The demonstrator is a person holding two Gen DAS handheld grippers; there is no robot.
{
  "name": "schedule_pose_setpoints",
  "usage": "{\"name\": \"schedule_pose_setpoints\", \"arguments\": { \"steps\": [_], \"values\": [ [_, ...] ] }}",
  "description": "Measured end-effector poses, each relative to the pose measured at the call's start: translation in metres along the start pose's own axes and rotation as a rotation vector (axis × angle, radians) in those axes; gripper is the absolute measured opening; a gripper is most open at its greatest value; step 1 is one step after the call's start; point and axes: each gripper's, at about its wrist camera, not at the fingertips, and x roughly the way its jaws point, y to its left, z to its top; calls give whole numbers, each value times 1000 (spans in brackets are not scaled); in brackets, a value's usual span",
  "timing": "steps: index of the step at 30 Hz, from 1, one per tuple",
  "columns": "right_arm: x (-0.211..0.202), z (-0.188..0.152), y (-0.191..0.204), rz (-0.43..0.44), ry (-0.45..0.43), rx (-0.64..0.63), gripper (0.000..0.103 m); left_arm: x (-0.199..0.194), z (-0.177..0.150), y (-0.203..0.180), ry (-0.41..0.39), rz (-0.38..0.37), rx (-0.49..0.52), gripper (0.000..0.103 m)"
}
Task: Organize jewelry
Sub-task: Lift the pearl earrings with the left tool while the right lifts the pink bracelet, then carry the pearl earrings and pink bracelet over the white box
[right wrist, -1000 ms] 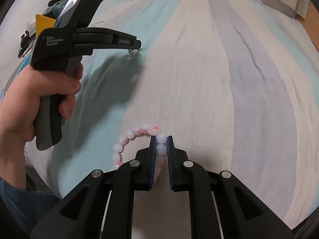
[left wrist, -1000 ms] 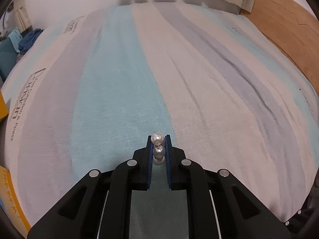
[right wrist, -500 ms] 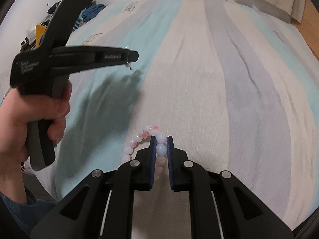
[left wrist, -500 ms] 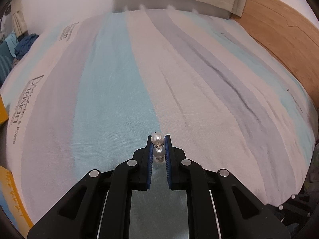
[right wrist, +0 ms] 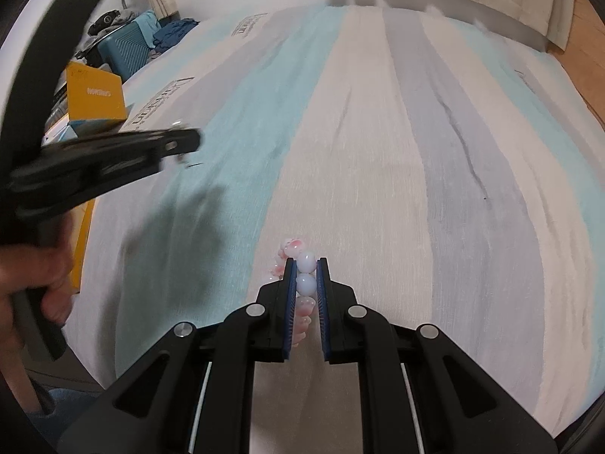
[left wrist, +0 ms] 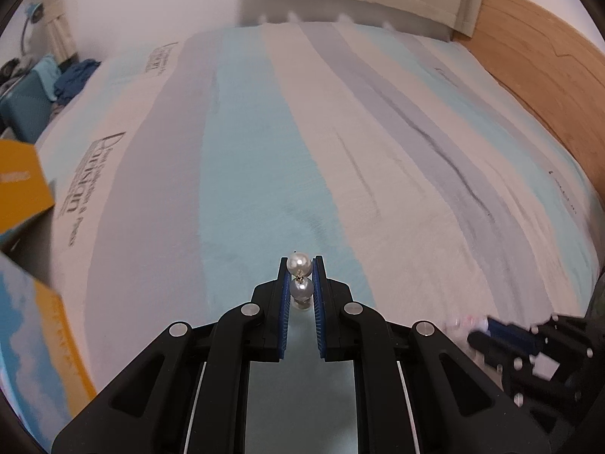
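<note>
pearl earring (left wrist: 300,277) in left view only, pink bracelet (right wrist: 302,280) in right

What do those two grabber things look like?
Both are black plastic. The left gripper and the right gripper each have two fingers lined with ribbed blue pads, and round silver bolts on the angled arms behind. A blue sleeve covers the person's wrist.

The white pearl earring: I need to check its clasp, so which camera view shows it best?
The left wrist view: the white pearl earring sits sharp and close between the left gripper. The right wrist view shows only a tiny blurred glint.
</note>
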Motion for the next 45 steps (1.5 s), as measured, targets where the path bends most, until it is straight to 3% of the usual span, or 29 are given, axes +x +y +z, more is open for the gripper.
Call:
{"name": "schedule_pose_setpoints", "arguments": {
  "steps": [7,20,36,45],
  "values": [
    [-1,9,9,-31,-5,12,10,-17,-15,16,17,58,-41,10],
    [-16,26,27,-50,-38,19,10,-41,-39,35,54,48,-31,10],
    [-41,51,81,-32,-73,-35,10,-103,-45,79,-3,88,-88,10],
    [-63,75,130,-4,-122,-94,10,-140,-45,105,-53,112,-126,10]
  ]
}}
